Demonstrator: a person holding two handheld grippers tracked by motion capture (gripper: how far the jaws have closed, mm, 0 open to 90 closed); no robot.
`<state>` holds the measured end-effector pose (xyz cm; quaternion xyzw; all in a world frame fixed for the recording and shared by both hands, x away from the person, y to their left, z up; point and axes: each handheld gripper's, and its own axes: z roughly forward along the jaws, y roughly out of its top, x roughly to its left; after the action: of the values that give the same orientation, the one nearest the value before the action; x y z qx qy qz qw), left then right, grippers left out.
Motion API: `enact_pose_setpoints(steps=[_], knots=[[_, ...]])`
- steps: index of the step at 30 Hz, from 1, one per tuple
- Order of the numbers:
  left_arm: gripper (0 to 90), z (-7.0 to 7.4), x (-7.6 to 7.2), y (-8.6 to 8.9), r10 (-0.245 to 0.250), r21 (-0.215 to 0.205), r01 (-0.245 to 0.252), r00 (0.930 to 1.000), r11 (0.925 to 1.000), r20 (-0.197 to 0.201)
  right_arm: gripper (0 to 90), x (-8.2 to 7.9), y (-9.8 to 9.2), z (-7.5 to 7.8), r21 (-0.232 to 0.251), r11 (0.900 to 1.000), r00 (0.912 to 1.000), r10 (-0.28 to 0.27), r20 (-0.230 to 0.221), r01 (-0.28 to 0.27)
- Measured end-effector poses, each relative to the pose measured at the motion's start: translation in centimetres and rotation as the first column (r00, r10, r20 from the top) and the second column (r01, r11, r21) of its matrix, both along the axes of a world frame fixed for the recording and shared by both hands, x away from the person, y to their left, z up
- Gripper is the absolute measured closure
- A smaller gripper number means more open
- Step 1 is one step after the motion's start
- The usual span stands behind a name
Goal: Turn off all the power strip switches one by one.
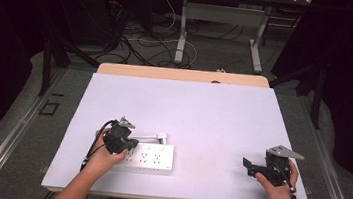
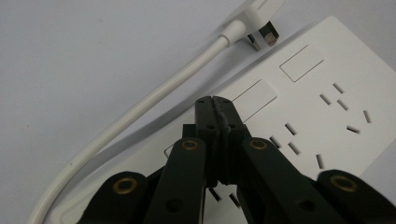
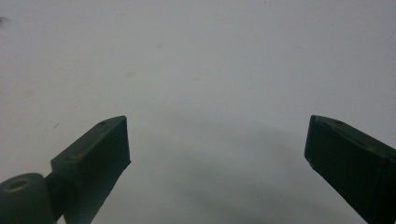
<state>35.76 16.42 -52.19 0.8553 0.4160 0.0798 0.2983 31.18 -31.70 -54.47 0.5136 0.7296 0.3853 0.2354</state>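
At lower left of the high view, the left tongs [image 1: 126,143] are pressed shut on the strip [image 1: 150,158]. Its plug [image 2: 261,21] is seen loose. Plugging is judged undone. The right tongs [image 3: 217,144] are held wide.

My gripper hovers over a white-topped table [image 1: 203,107]; far beyond it lie tangled floor cables [image 1: 140,45] and grey desk legs [image 1: 182,35].
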Motion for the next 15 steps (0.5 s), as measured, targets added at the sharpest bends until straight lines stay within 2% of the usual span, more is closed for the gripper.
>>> enact_pose_setpoints(steps=[1,2,4,5,6,11,15], knots=[[90.0,0.09,0.01,-0.04,-0.014,0.003,0.015,0.9997,0.9999,-0.02,6.1,-0.01,0.01,0.01,0.001,1.0,1.0,0.001,0.0,-0.001],[90.0,0.04,-0.13,-0.33,-0.003,0.019,0.003,1.0,0.9998,0.008,6.1,-0.01,0.01,0.01,-0.001,1.0,1.0,0.001,0.0,-0.001],[90.0,0.12,-0.35,-0.79,-0.003,0.058,0.001,0.9997,0.9983,0.026,6.1,-0.02,-0.01,0.02,0.0,1.0,1.0,-0.001,0.0,0.001],[90.0,0.12,-0.37,-0.92,-0.006,0.065,0.003,0.9992,0.9979,0.038,6.1,-0.03,-0.02,0.02,0.003,1.0,1.0,-0.001,0.0,0.001],[90.0,0.17,-0.35,-0.95,-0.006,0.069,0.003,0.9994,0.9976,0.034,6.1,-0.02,-0.04,0.01,0.003,1.0,1.0,0.0,0.0,0.0],[90.0,0.05,-0.17,-0.59,0.009,0.032,-0.01,0.9997,0.9994,0.021,6.1,-0.01,-0.04,0.0,0.0,1.0,1.0,-0.001,0.0,0.001],[90.0,0.08,-0.18,-0.6,0.009,0.031,-0.01,0.9997,0.9995,0.021,6.2,0.0,-0.05,-0.01,0.001,1.0,1.0,-0.001,-0.001,0.001]])
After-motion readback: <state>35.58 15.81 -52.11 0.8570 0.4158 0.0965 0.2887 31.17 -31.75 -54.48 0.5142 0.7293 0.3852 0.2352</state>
